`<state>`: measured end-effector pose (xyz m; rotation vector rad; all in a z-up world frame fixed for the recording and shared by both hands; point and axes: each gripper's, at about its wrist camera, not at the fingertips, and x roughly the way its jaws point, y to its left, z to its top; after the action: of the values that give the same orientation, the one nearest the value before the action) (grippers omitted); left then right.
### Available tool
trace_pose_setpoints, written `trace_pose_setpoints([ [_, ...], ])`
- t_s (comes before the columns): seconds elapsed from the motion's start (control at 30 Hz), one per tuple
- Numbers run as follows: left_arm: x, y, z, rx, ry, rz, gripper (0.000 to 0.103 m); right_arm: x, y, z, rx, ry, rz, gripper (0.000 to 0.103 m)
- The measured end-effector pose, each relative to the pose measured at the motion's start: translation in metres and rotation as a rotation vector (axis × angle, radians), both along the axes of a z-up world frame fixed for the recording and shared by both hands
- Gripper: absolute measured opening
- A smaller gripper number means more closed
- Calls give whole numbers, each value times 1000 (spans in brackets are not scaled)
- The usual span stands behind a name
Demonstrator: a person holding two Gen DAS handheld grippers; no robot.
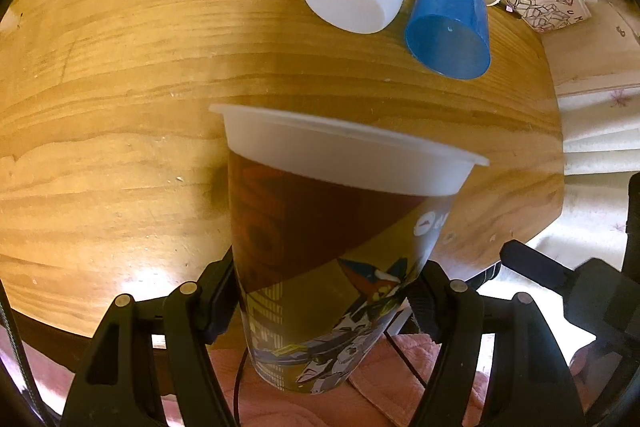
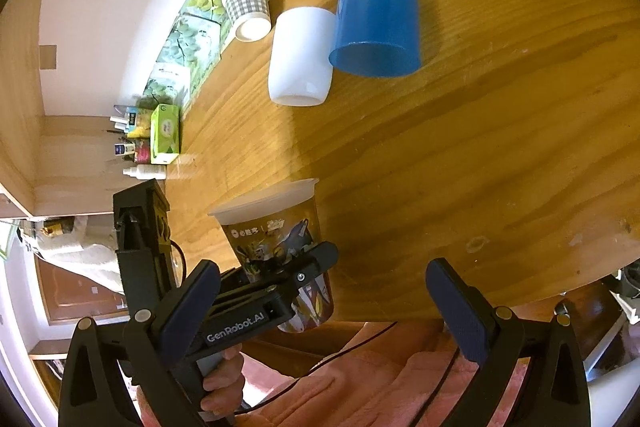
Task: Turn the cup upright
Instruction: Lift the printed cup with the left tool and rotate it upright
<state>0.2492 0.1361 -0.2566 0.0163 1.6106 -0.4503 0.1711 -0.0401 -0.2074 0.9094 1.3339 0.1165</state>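
Gripped low on its sides by the left gripper [image 1: 324, 291], the printed plastic cup [image 1: 332, 227] hangs rim-up above the wooden table's [image 1: 120, 87] near edge, apparently ready for setting down, while the right gripper [image 2: 324, 301] waits spread and empty.

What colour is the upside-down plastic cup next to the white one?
Blue, clearest in the right wrist view.
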Motion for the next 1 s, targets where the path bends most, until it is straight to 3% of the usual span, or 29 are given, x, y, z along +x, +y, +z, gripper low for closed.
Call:
trace_pose_setpoints([
  [0.5, -1, 9, -1, -26, 20, 5, 81, 10, 10, -11, 22, 31, 28, 103],
  [1.0, -9, 33, 21, -70, -12, -88, 81, 24, 32, -29, 49, 79, 76, 103],
])
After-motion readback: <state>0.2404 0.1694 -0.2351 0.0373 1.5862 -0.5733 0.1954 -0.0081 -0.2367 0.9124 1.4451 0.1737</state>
